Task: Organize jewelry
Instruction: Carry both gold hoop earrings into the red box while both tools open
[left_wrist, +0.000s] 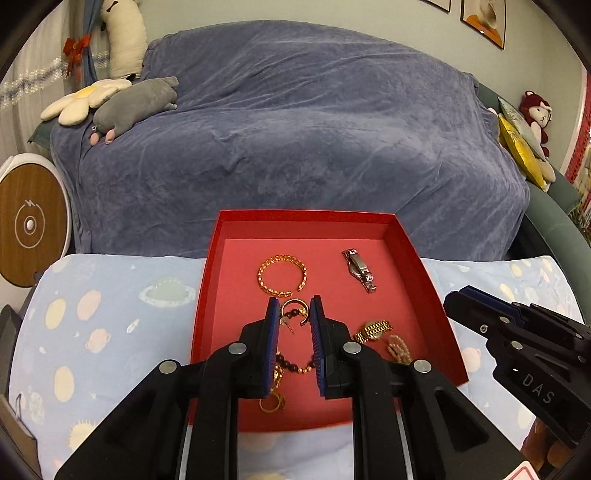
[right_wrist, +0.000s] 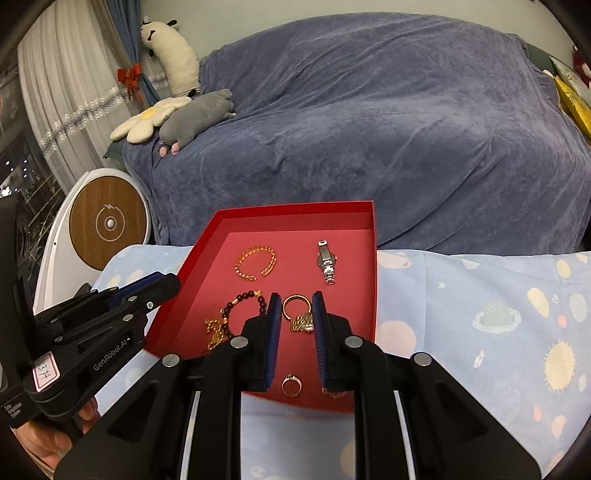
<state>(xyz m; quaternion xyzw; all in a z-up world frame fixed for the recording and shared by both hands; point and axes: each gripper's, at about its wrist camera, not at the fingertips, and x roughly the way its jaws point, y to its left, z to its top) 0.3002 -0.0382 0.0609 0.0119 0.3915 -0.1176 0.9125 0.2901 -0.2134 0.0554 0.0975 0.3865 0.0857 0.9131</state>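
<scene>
Both tongs are hanging spread, pinching nothing, over the red tray (left_wrist: 421, 266). An earring (left_wrist: 293, 312) is lying between the left tongs (left_wrist: 294, 314); a gold watch (right_wrist: 301, 319) between the right tongs (right_wrist: 295, 310).

My left black two-finger gripper with blue pads (left_wrist: 293, 314) reaches forward, its jaws parted, gripping nothing. To its right, my right black gripper with blue pads (right_wrist: 295, 312) does the same, jaws parted, empty. A bare hand (right_wrist: 44, 443) holds the left tool.
</scene>
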